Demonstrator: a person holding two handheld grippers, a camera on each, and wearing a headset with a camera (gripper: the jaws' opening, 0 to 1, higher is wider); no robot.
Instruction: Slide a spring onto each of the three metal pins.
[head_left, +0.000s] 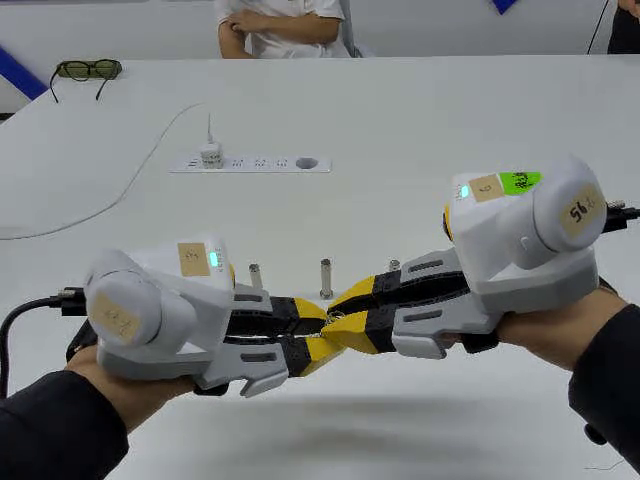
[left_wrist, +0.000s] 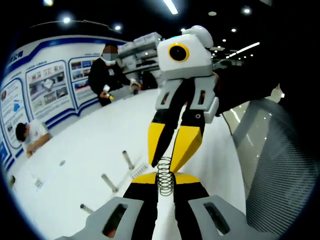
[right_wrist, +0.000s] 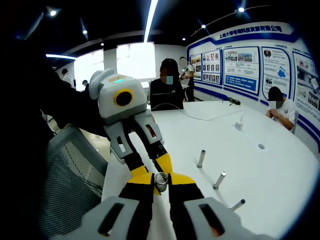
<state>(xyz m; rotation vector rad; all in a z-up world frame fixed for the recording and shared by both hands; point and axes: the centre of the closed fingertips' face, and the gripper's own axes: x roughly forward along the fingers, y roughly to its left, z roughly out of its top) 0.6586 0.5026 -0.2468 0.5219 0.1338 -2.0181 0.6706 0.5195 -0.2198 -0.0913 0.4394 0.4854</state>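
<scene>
White tabletop (head_left: 430, 140) lies beneath the spring (left_wrist: 164, 176), which hangs just on the person's side of the three metal pins (head_left: 325, 278). The left gripper (head_left: 316, 328) closes its yellow fingertips (left_wrist: 145, 178) on one end and the right gripper (head_left: 347, 314) nips the other, tip to tip. Beyond the pins lie a power strip (head_left: 250, 163) and glasses (head_left: 88, 69).

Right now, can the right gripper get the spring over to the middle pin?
Probably yes. The middle pin stands upright just behind the tips of the right gripper, with bare table between. But the left gripper seems clamped on the spring too, and would have to let go first.
</scene>
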